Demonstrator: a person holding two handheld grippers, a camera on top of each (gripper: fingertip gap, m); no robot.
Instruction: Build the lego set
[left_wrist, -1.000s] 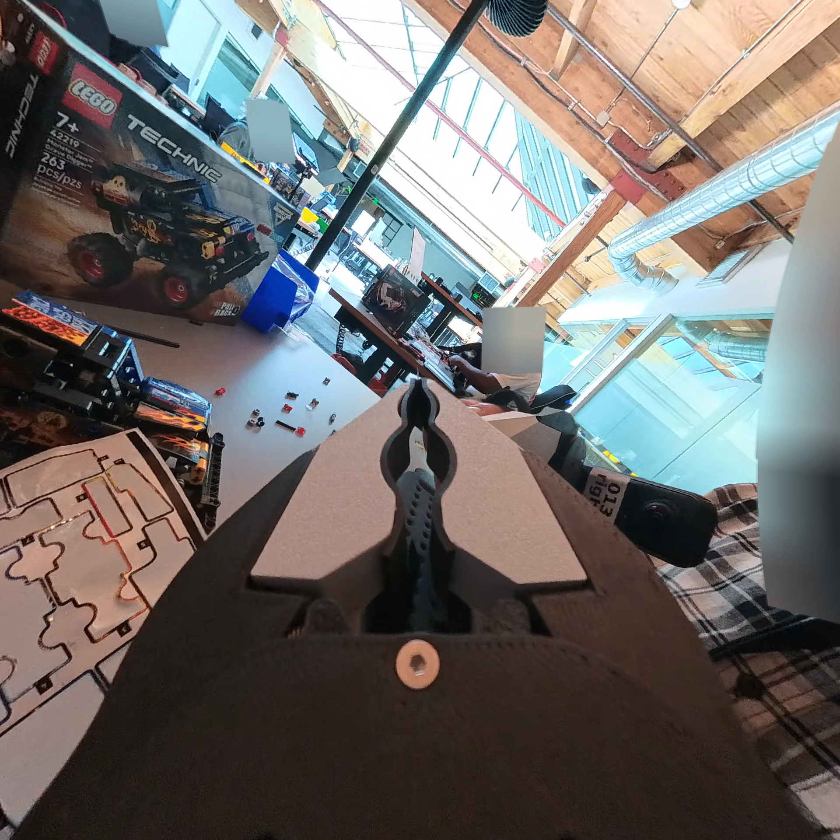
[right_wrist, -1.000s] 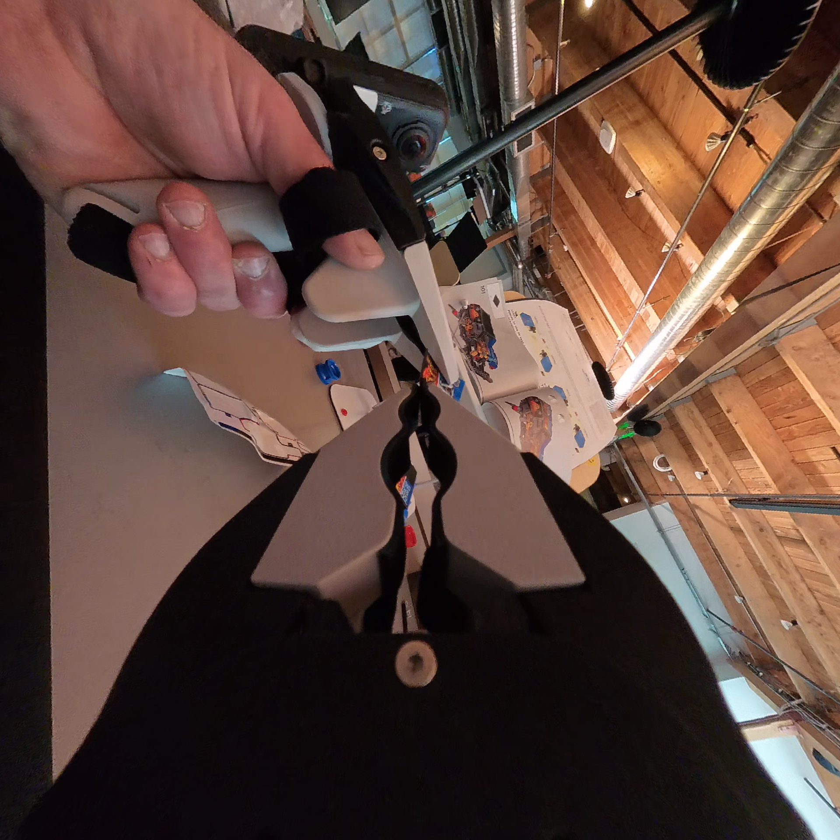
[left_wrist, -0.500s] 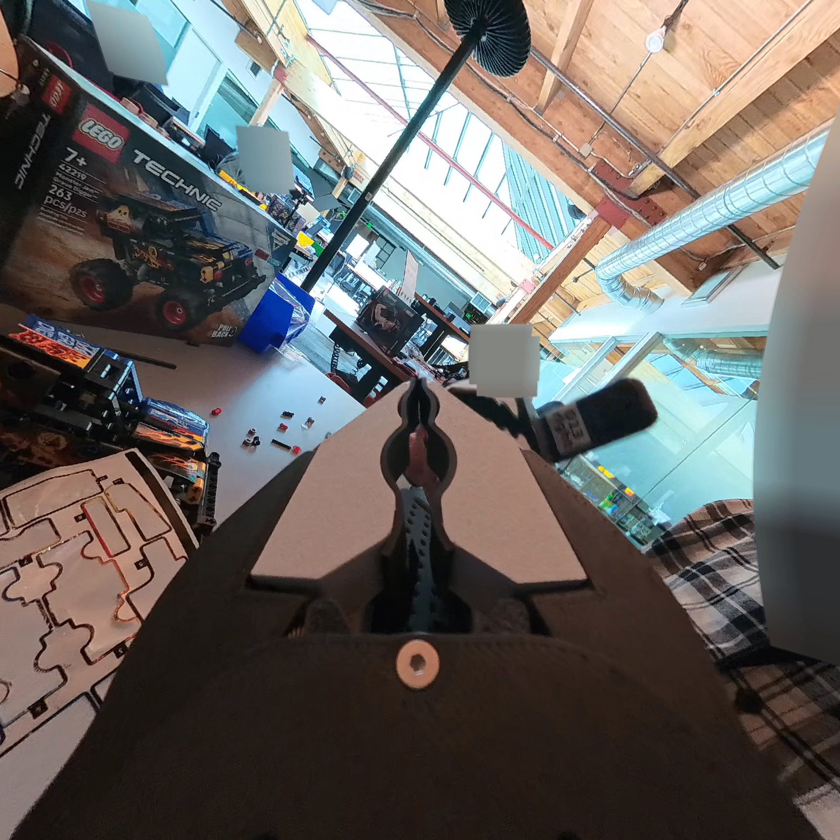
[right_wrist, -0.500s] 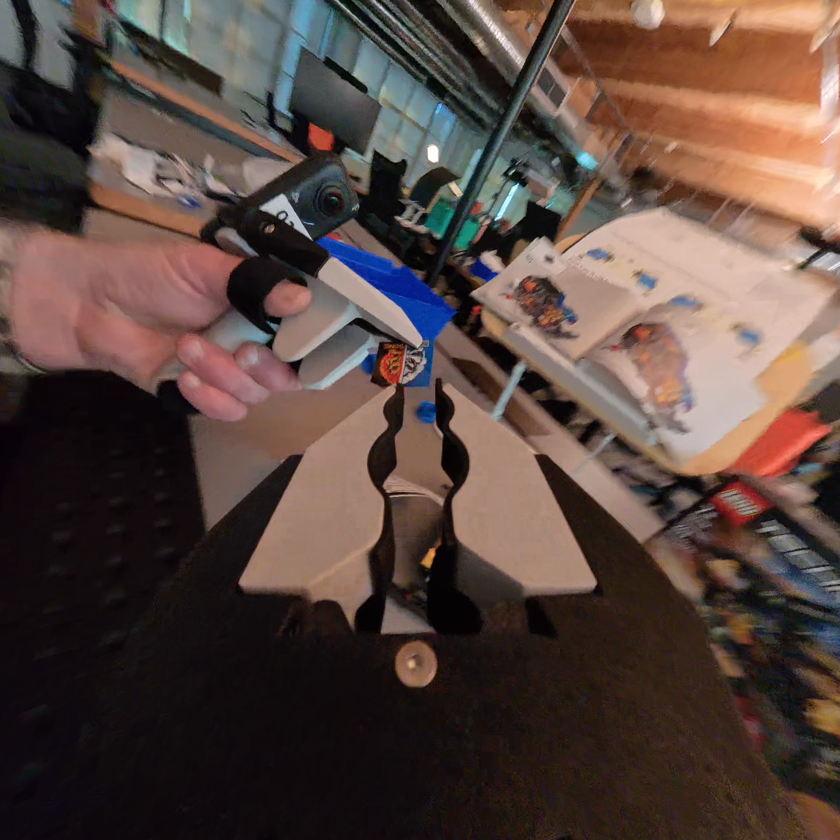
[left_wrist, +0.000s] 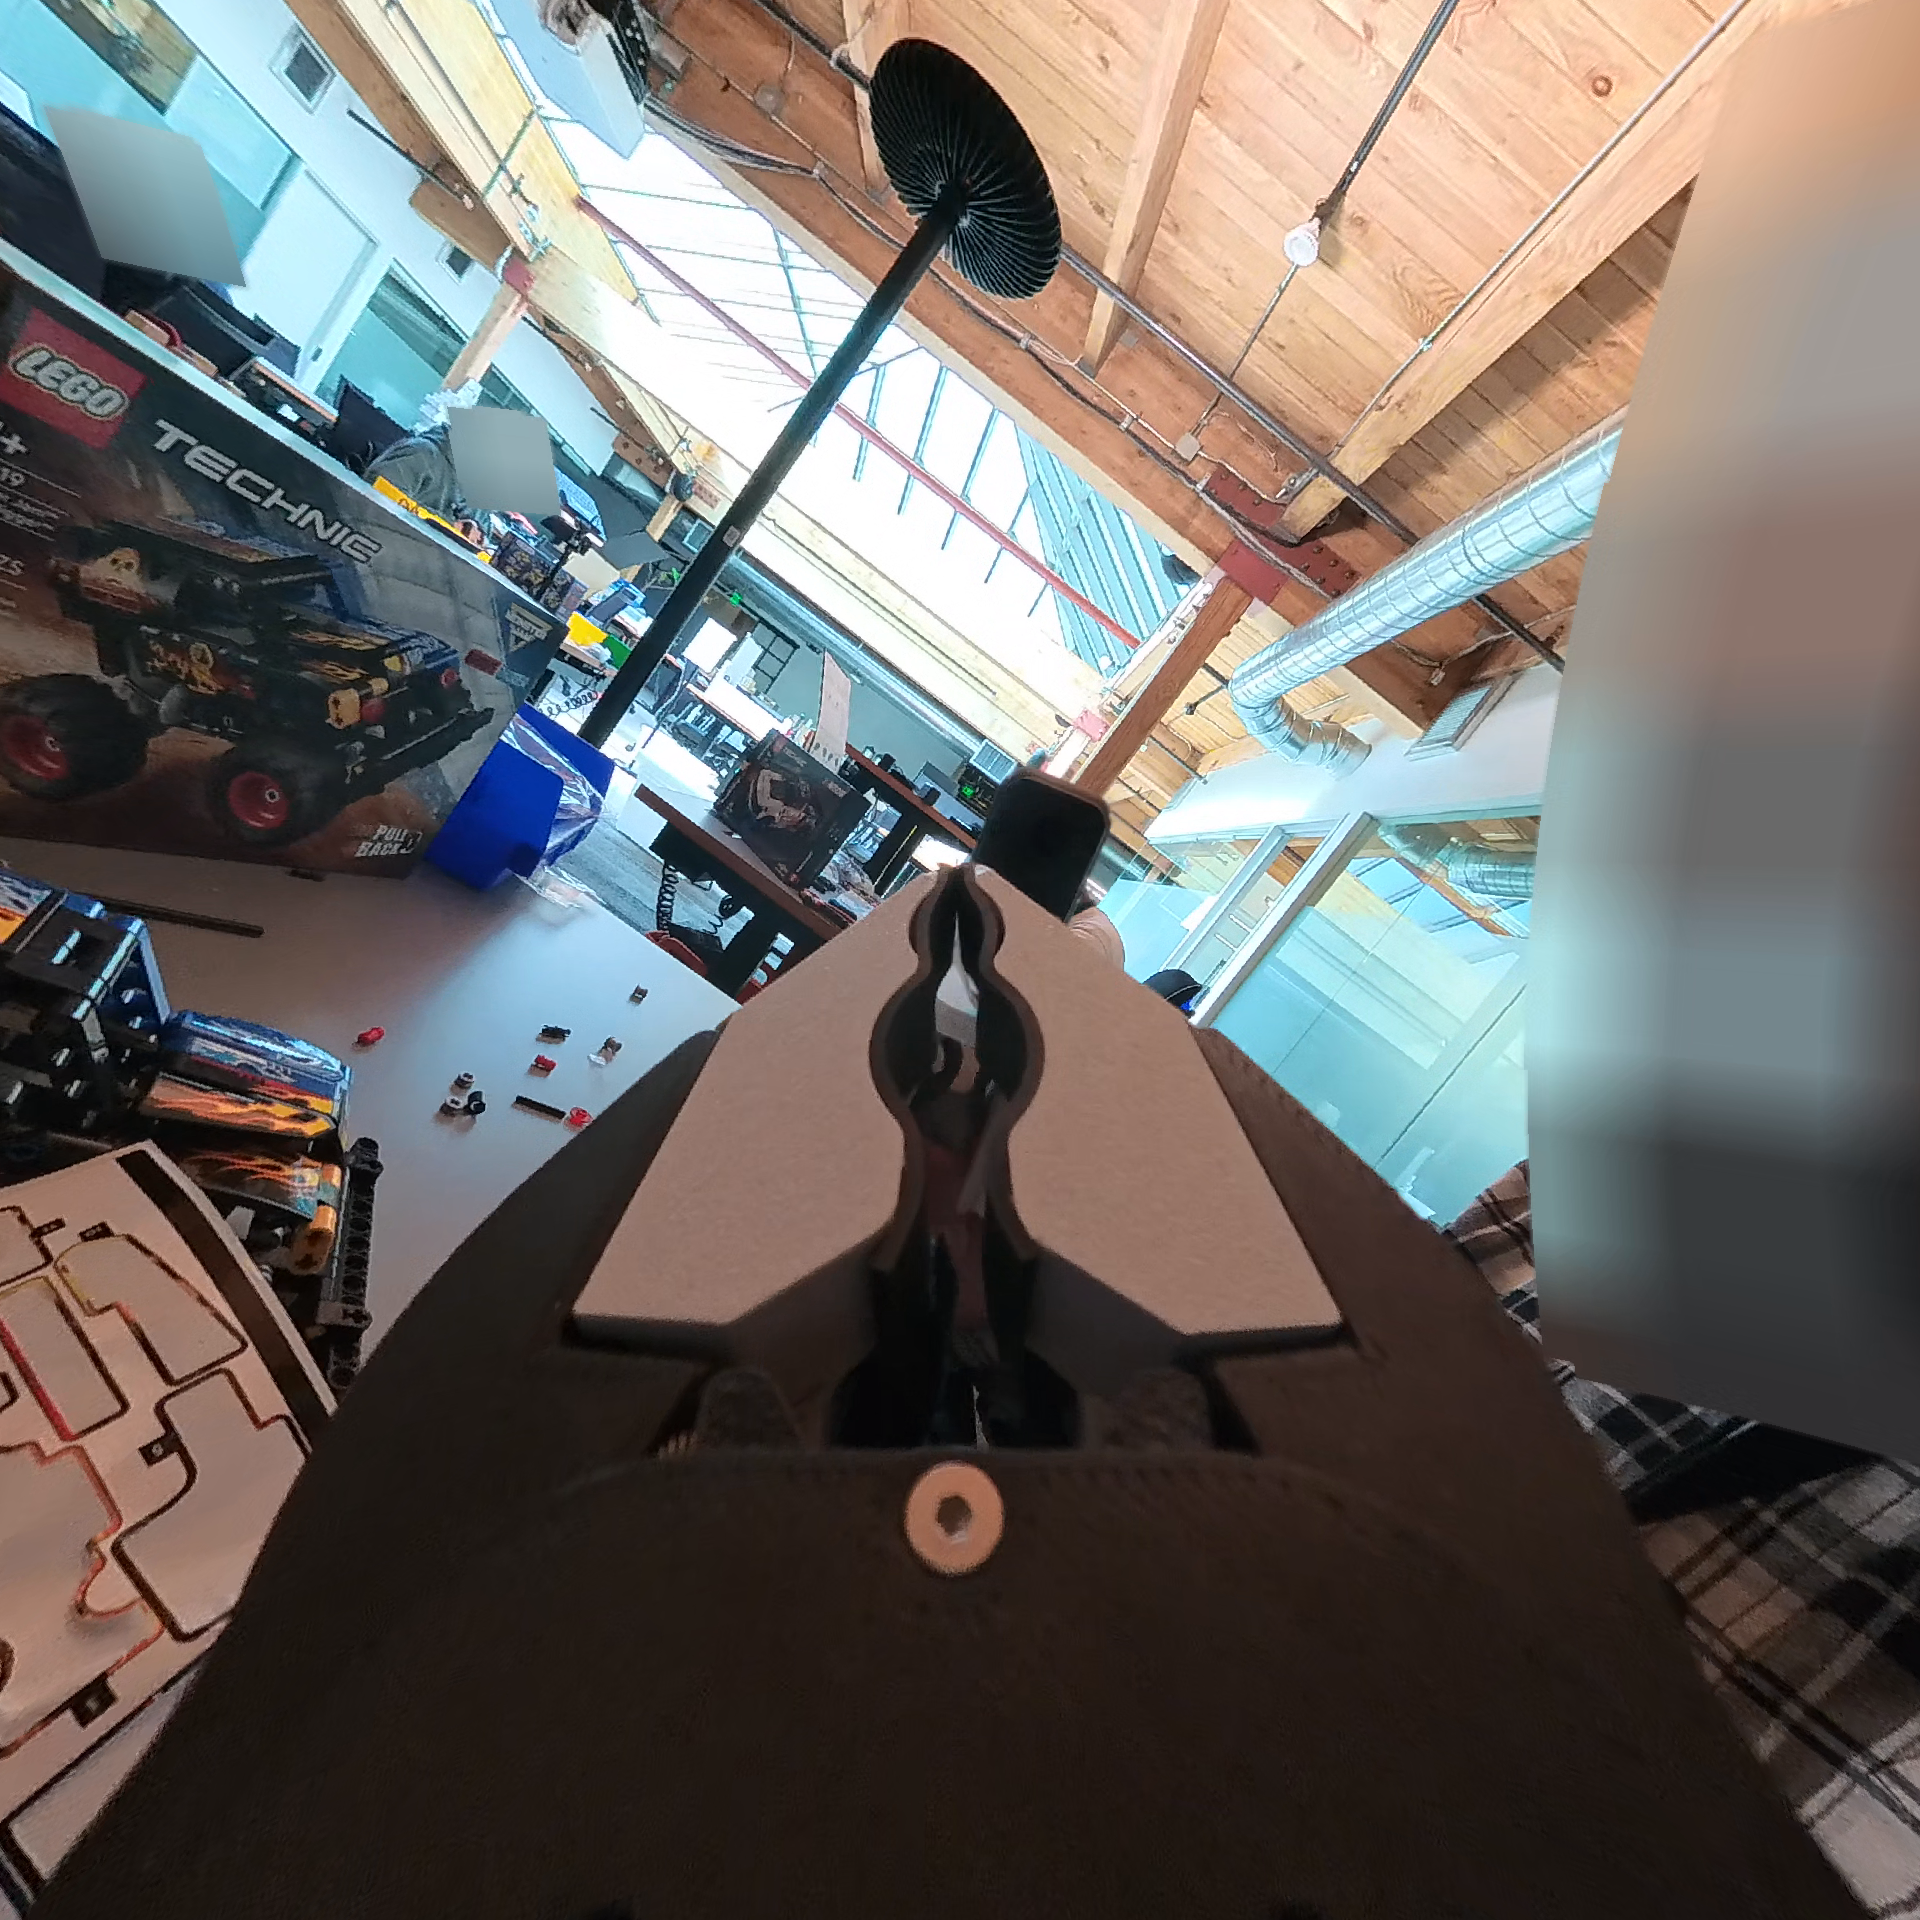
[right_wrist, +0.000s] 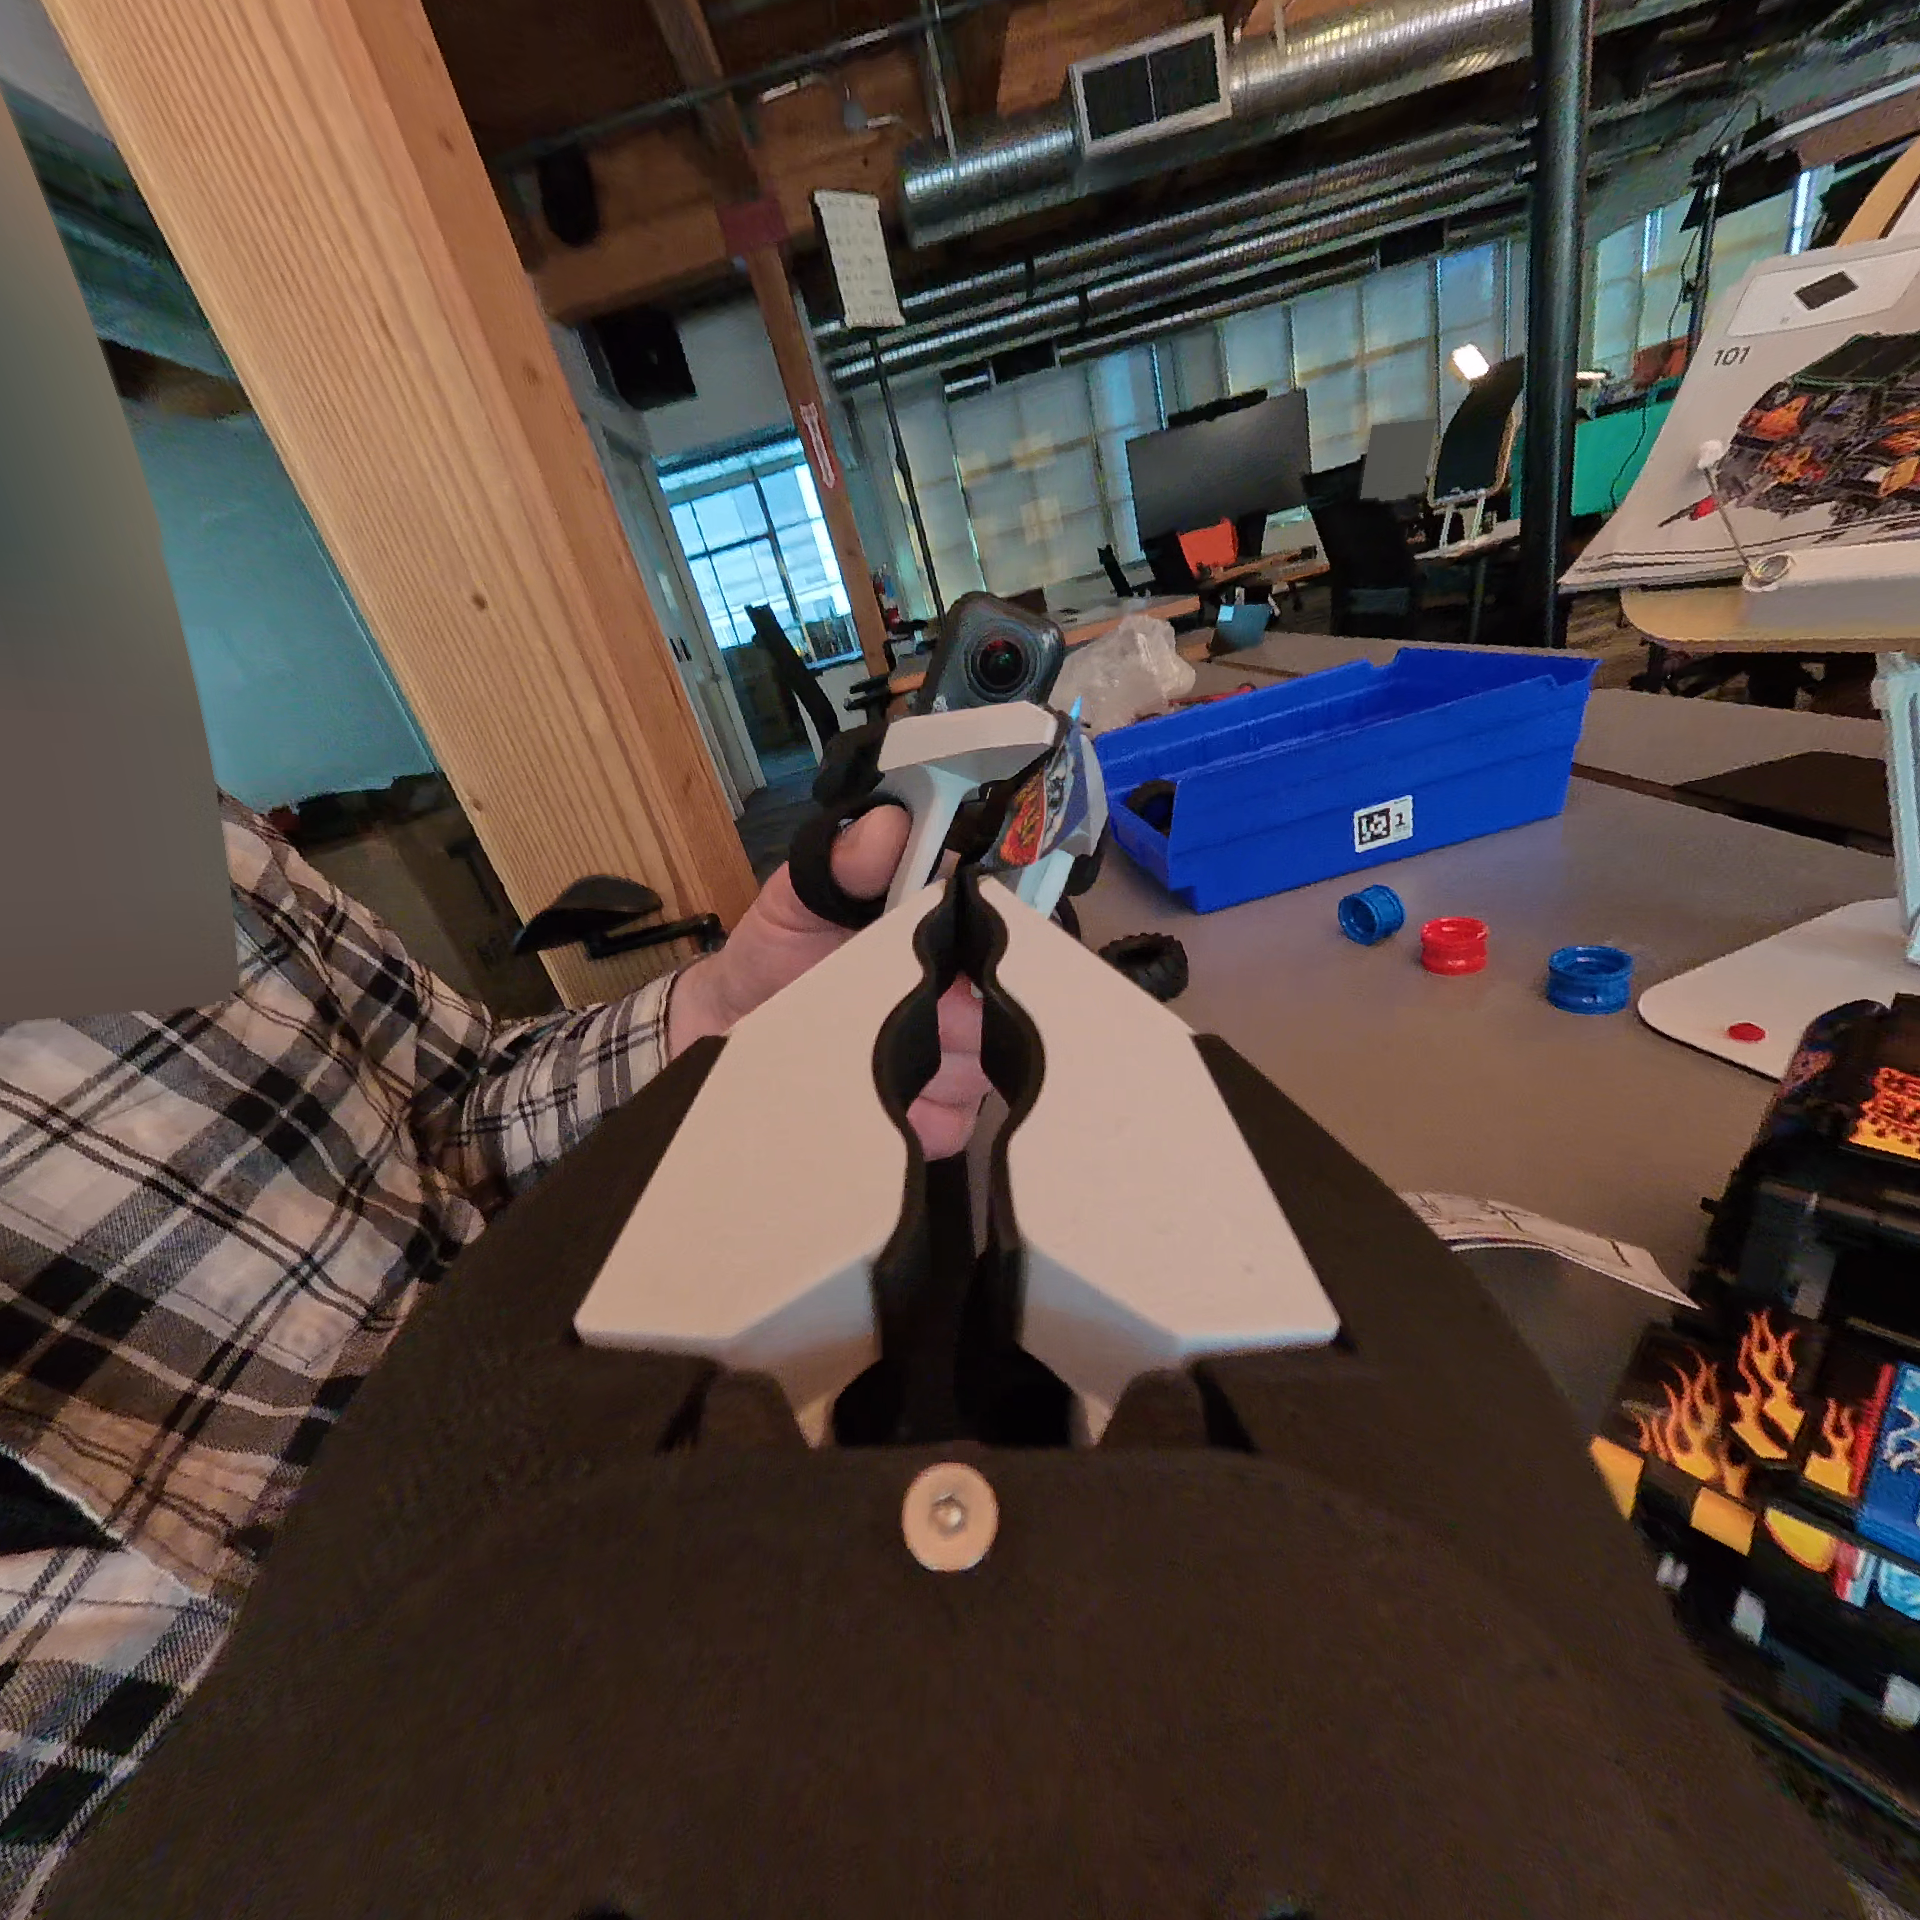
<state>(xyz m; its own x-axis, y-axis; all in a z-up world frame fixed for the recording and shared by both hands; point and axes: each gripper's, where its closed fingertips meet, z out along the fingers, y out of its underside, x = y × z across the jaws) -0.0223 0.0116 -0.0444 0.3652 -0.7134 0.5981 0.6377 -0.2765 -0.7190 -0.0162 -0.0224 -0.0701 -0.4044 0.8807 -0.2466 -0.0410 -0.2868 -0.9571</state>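
Sticker (right_wrist: 1039, 821) hangs pinched in your left gripper (right_wrist: 1023, 821), just beyond the tips of your right gripper (right_wrist: 964, 902) (fingers pressed together on nothing I can see), with the truck model (right_wrist: 1808, 1299) low to its right.

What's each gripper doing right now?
Left gripper: shut on a sticker.
Right gripper: shut, at the sticker's edge; grip unclear.

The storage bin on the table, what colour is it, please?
Blue bin, clearest in the right wrist view.
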